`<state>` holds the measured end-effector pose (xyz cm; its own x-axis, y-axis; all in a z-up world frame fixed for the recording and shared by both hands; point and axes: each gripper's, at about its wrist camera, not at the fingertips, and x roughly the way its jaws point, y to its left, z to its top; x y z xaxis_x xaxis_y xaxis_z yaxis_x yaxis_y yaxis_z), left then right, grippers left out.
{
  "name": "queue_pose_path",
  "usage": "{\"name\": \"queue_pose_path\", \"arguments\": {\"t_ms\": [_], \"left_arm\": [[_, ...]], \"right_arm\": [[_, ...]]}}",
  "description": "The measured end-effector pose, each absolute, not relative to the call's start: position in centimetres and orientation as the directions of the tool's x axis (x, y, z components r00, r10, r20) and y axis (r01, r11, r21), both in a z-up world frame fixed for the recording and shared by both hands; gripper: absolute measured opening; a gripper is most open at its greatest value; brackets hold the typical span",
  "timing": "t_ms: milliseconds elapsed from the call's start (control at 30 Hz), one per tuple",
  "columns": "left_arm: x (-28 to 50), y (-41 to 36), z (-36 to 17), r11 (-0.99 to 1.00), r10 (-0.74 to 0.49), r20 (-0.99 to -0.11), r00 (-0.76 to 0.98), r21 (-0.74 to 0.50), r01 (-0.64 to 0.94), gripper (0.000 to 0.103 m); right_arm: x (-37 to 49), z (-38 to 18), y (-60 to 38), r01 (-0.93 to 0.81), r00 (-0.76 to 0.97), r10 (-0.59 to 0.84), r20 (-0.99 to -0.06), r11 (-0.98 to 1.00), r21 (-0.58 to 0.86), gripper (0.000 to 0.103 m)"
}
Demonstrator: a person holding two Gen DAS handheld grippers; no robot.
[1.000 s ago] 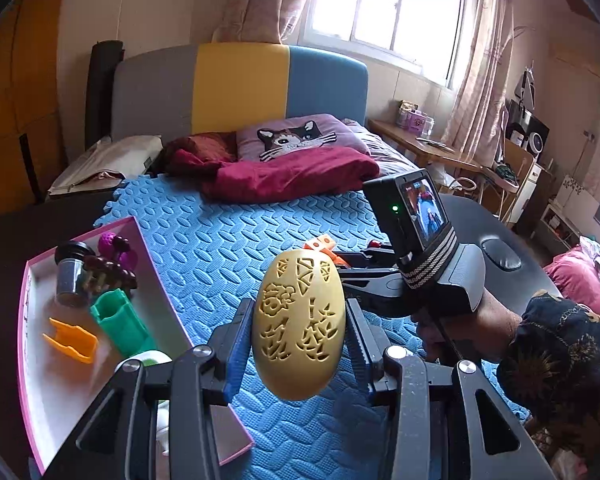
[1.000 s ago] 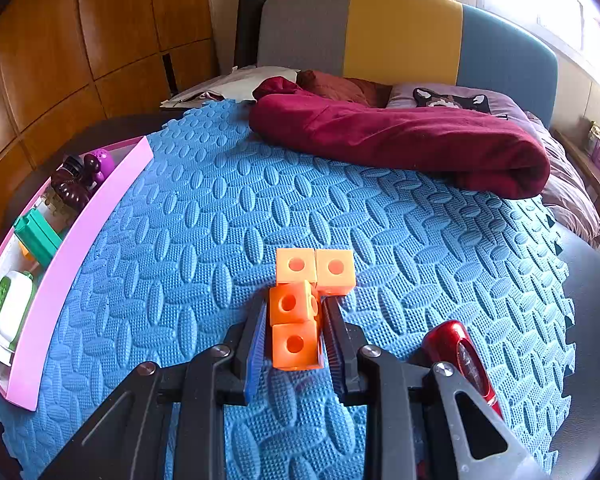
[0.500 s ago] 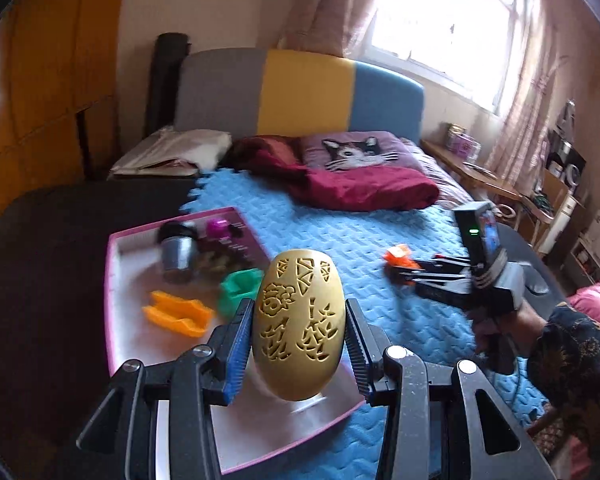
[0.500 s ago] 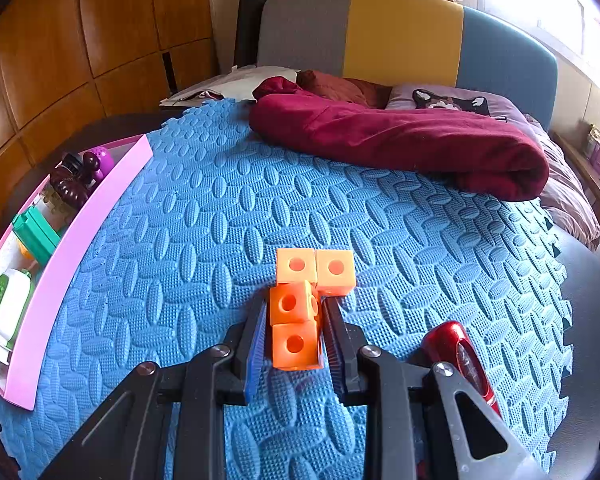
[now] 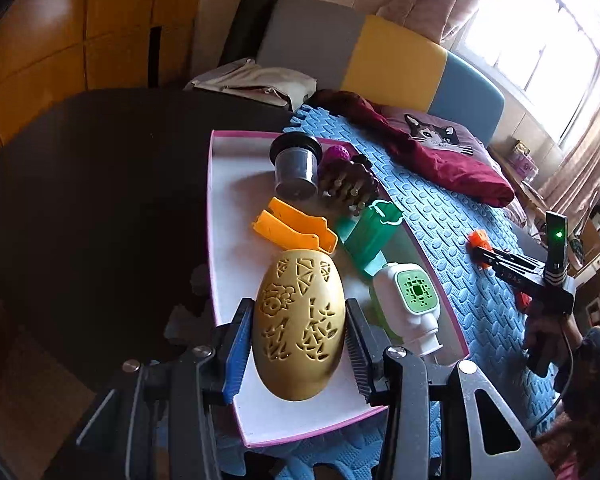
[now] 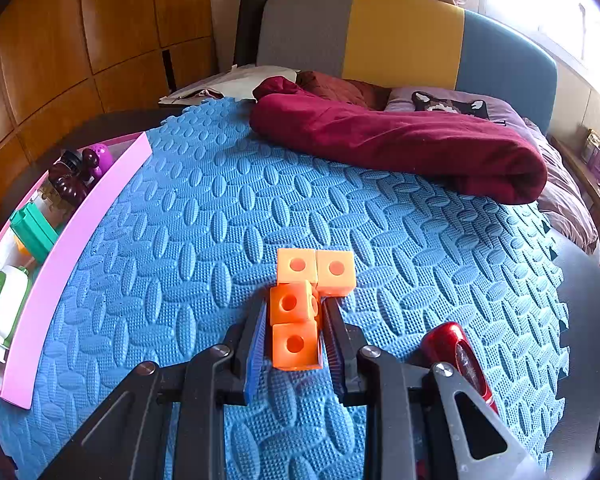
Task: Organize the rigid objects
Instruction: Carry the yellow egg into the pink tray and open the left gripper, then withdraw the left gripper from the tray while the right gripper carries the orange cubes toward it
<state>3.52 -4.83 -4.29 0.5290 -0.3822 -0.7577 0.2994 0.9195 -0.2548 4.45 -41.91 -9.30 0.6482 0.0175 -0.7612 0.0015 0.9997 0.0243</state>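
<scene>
My left gripper [image 5: 299,328] is at the bottom middle of its picture, pinching a gold plastic egg with cut-out shapes [image 5: 299,322] on both sides. The egg hangs over the near end of the pink-rimmed white tray [image 5: 236,264]. Just to its right in the tray lies a white bottle with a green patterned face [image 5: 410,306]. A bit farther up are an orange plastic clip [image 5: 294,228] and a green plastic cup on its side [image 5: 370,232]. At the far end sit a grey tub [image 5: 296,168], a dark brown bumpy toy [image 5: 348,184] and a purple ball [image 5: 337,154].

The egg is round and smooth, so I think it could roll when I let go. It could bump the bottle, or roll over the low rim. Letting go from too high would cause that.

My right gripper [image 6: 294,334] is at the bottom middle of its own picture, low over the blue foam mat [image 6: 204,240]. It squeezes the near part of an orange block piece made of cubes with holes [image 6: 306,300]. A shiny red thing [image 6: 458,354] lies just to the right. Far back is a dark red blanket [image 6: 400,140]. The blocks stick out past my fingers, so they could twist loose when lifted.
</scene>
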Motion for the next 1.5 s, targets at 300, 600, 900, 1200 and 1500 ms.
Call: {"name": "queue_pose_path", "arguments": {"t_ms": [300,600,900,1200,1500], "left_arm": [[5.6,-7.0,-6.3,0.904,-0.417,-0.790,0.450,-0.309,0.295,0.044],[7.7,-9.3,-7.8,0.911,-0.398,-0.796,0.456,-0.285,0.298,0.045],[6.7,-8.8,-6.9,0.910,-0.391,-0.778,0.492,-0.247,0.332,0.048],[5.0,-7.2,-6.0,0.929,-0.336,-0.775,0.535,-0.179,0.325,0.048],[3.9,-6.1,-5.0,0.945,-0.282,-0.754,0.593,-0.114,0.306,0.048]], "right_arm": [[4.5,-9.3,-41.9,0.002,0.648,0.013,-0.761,1.000,0.019,0.026],[4.5,-9.3,-42.0,0.003,0.648,0.020,-0.761,1.000,0.029,0.026],[4.5,-9.4,-41.9,0.004,0.648,0.014,-0.761,1.000,0.022,0.026],[4.5,-9.4,-41.8,0.006,0.649,0.007,-0.761,1.000,0.014,0.026],[4.5,-9.4,-41.6,0.007,0.649,-0.005,-0.761,1.000,-0.001,0.026]]}}
